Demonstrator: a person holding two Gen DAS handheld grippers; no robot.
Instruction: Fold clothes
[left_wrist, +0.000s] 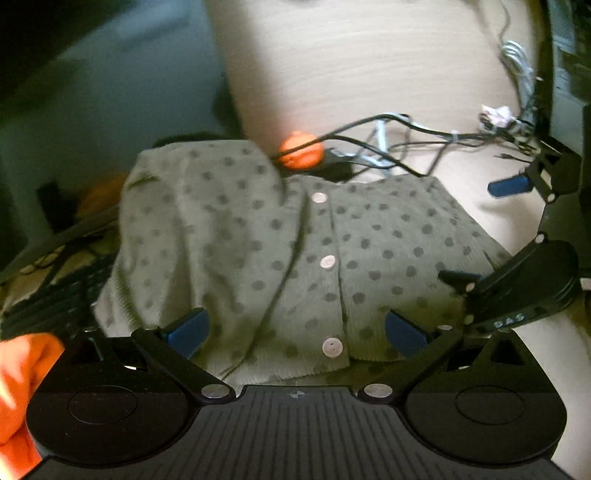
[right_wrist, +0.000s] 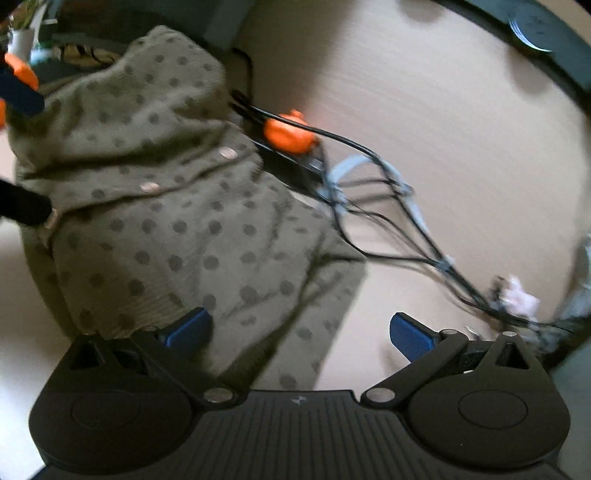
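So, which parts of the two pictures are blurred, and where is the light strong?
Left wrist view: cardigan softly blurred, table bright, left side dark. Right wrist view: stronger motion blur on cables, table grain smeared; both fisheye views bend the edges.

One polka-dot cardigan (left_wrist: 369, 240) lies on one table (left_wrist: 351, 66). Three buttons (left_wrist: 327, 261) show on its placket in the left wrist view. One orange knob (left_wrist: 301, 149) sits at the far side, beside one bundle of black cables (left_wrist: 406, 144). Two grippers are present: left gripper (left_wrist: 295, 332), right gripper (right_wrist: 299, 332).
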